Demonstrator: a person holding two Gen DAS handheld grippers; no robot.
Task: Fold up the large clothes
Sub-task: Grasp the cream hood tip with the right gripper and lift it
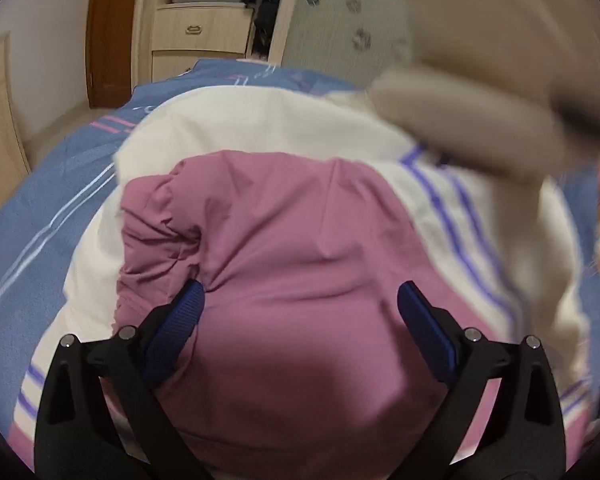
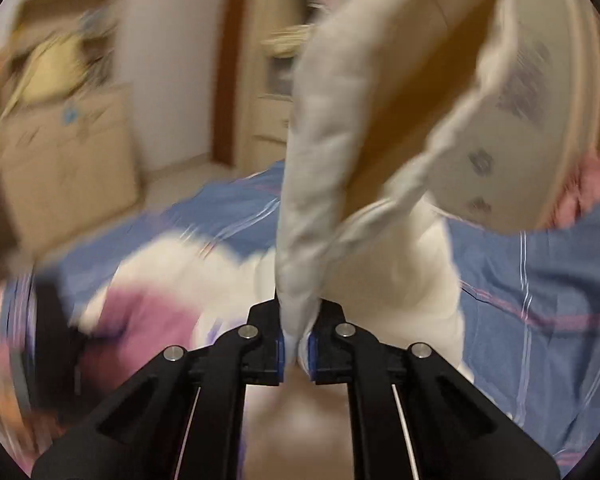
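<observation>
A big piece of clothing [image 1: 284, 240] lies spread on the bed, pink in the middle and cream around it, with purple stripes [image 1: 448, 204] running down one cream part. The pink part is bunched into wrinkles on the left side in the left wrist view. The left claw [image 1: 300, 300] hangs just over the pink cloth with its two blue pads [image 1: 176, 332] wide apart, so it is released and grasps nothing. One pad sits right by the wrinkled bunch; I cannot tell if it touches the cloth. In the right wrist view, the right claw [image 2: 298, 348] is clenched on a thick, soft, pale grey-cream fold of cloth [image 2: 320, 184] that sticks up between its blue pads and rises high into the picture. That cloth opens out at the top, brownish inside, and it has little grey prints [image 2: 480, 160] on its outer side. In the left wrist view the same cloth [image 1: 472, 128] shows as a blurry tan shape lifted above the far right side of the bed. Under all of it is a blue bed sheet [image 1: 44, 216] with thin white and pink lines. Behind the bed stand a light wooden cabinet with drawers [image 1: 198, 36] and a brown door frame [image 1: 108, 32]. The right wrist view is very blurry at its left side.
</observation>
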